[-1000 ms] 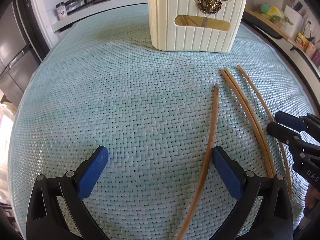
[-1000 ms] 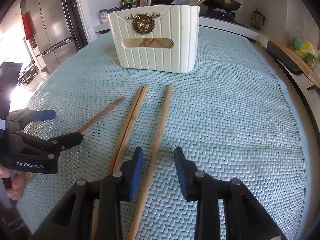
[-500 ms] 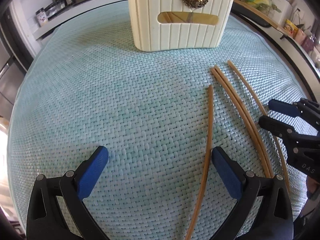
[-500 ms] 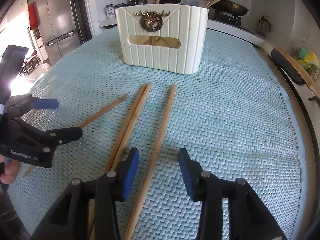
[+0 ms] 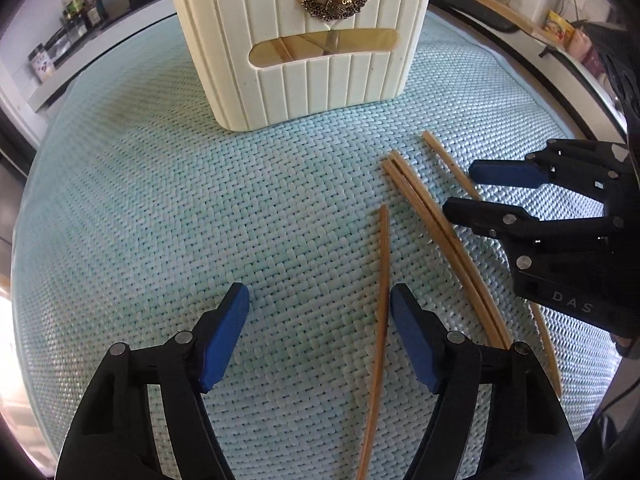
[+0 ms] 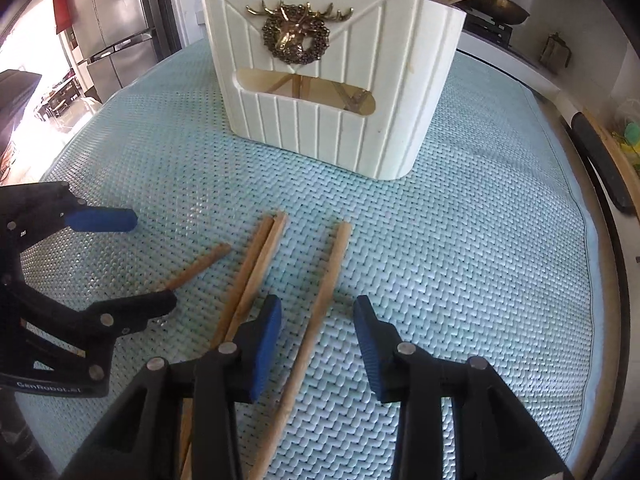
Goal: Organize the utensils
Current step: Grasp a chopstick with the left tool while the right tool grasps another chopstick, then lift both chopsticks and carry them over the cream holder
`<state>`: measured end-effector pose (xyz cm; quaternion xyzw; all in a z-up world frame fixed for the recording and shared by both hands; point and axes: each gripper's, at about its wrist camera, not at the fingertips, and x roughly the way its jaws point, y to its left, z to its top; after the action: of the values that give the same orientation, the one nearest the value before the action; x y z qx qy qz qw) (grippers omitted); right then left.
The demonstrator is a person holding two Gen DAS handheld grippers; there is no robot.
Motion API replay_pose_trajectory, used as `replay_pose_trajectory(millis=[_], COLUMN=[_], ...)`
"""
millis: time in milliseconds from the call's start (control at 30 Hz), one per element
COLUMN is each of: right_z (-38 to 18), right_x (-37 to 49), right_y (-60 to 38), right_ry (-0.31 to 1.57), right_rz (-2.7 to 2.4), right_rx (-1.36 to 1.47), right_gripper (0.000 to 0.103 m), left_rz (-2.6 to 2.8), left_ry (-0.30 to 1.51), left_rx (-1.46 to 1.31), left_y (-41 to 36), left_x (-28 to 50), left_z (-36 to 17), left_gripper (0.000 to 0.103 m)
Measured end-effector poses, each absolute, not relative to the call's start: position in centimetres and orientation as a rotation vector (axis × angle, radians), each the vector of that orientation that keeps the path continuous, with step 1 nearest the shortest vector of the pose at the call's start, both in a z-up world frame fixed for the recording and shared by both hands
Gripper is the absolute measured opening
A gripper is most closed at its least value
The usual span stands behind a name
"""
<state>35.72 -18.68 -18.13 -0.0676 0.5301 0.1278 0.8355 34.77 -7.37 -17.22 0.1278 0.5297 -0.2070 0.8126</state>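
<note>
A cream ribbed utensil holder (image 5: pixel 304 60) (image 6: pixel 332 92) with a brass deer emblem stands at the back of the mat; chopsticks show through its window. Several wooden chopsticks lie loose in front of it. My left gripper (image 5: pixel 320 336) is open with its jaws closing; a single chopstick (image 5: pixel 382 300) (image 6: pixel 196 268) lies between them, close to the right pad, untouched. My right gripper (image 6: pixel 318 340) (image 5: pixel 476 192) is open with jaws narrowing slightly around the rightmost chopstick (image 6: pixel 324 292) (image 5: pixel 448 164), not pressing it. A touching pair of chopsticks (image 5: pixel 436 232) (image 6: pixel 252 272) lies between the two grippers.
A woven pale teal mat (image 5: pixel 160 220) (image 6: pixel 480 240) covers the table. A steel fridge (image 6: pixel 116 28) stands far left, a wok on a stove (image 6: pixel 492 8) behind the holder, jars on a counter (image 5: pixel 76 12) back left, and packages on a shelf (image 5: pixel 560 24) right.
Both grippers have moved forward toward the holder, which now looks larger. The left jaws have narrowed and now straddle the single chopstick. The right gripper stays over the rightmost chopstick.
</note>
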Motion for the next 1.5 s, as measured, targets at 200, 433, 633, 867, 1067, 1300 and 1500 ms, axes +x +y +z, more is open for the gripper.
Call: replay_pose_trajectory(millis=[200, 433, 633, 867, 1067, 1300, 1500], right_z=[-18.1, -18.1, -17.9, -16.1, -10.4, -3.0, -0.6], right_x=[35.8, 35.6, 37.3, 36.2, 32.0, 24.7, 19.4], right_y=[-19.0, -19.0, -18.4, -21.4, -23.6, -24.5, -23.9], right_ry=[1.108, 1.13, 1.131, 1.049, 0.874, 0.654, 0.512], right_rz=[0.268, 0.272, 0.283, 0.289, 0.314, 0.335, 0.291], right_rx=[-0.133, -0.151, -0.129, 0.033, 0.123, 0.132, 0.062], right_gripper=[0.038, 0.037, 0.007, 0.007, 0.007, 0.007, 0.007], left_rz=[-0.441, -0.485, -0.535, -0.536, -0.545, -0.563, -0.545], left_ry=[1.109, 1.091, 1.074, 0.998, 0.853, 0.692, 0.611], left_rx=[0.284, 0.304, 0.277, 0.17, 0.046, -0.055, -0.131], left_y=[-8.2, -10.0, -11.7, -9.3, -5.8, -3.1, -1.0], left_x=[33.4, 32.8, 33.0, 31.4, 28.6, 24.1, 21.7], left_z=[-17.3, -16.9, -16.5, -14.5, -9.1, -3.5, -2.3], left_gripper=[0.074, 0.046, 0.004, 0.003, 0.003, 0.003, 0.002])
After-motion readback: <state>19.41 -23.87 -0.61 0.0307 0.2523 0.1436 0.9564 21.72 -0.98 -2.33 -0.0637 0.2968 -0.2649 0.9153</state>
